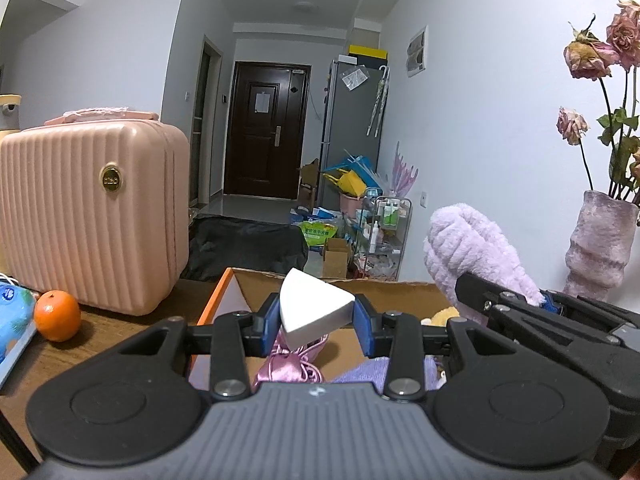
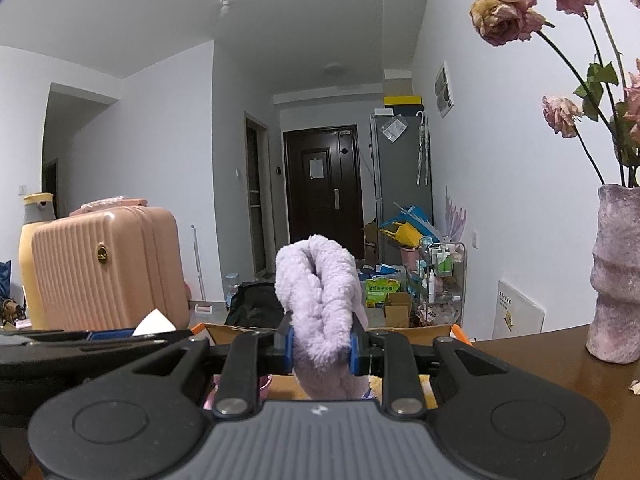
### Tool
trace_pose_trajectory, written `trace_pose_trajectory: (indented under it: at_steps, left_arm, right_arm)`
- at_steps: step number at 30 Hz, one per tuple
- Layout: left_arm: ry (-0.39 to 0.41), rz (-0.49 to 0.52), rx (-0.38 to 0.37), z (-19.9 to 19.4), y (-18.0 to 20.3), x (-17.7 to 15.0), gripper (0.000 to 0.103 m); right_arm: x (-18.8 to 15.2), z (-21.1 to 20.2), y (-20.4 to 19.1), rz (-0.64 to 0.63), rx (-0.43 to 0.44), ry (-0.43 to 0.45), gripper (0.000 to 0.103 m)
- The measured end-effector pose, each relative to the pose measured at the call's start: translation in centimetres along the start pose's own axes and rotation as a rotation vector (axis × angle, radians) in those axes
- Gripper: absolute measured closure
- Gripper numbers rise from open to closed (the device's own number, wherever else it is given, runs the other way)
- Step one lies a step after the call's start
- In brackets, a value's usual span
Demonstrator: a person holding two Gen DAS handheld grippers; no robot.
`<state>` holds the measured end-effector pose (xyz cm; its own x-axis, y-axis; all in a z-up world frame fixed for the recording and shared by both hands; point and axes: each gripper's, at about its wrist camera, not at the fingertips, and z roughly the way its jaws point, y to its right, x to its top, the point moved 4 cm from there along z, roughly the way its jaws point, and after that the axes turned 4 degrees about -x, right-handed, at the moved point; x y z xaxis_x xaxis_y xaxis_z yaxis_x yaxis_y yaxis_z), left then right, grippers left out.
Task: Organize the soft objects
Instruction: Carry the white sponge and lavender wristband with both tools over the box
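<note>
Left gripper [image 1: 316,316]: clamped on white sponge wedge [image 1: 314,312], above cardboard box [image 1: 400,296] near its left wall | Right gripper [image 2: 322,346]: clamped on upright lilac plush [image 2: 320,300], over box's right side.

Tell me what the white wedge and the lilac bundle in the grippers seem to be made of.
White wedge: likely foam sponge, matte, smooth faces, crisp edges. Lilac bundle: plush fleece or chenille fabric, fuzzy pile, folded in soft ridges.
</note>
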<state>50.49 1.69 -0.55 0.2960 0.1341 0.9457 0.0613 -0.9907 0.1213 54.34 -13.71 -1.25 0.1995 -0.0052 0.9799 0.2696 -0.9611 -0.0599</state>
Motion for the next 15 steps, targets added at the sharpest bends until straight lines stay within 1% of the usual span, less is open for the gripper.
trace_pose_trajectory:
  at_steps: [6,15]
  left_arm:
    - [-0.001,0.002,0.009,1.8,0.1,0.4,0.064]
    - [-0.018,0.013,0.029,4.0,-0.3,0.4,0.064]
  right_arm:
    - [0.0,1.5,0.1,-0.026,-0.022,-0.033,0.080]
    - [-0.8,3.9,0.0,-0.058,-0.028,-0.129,0.080]
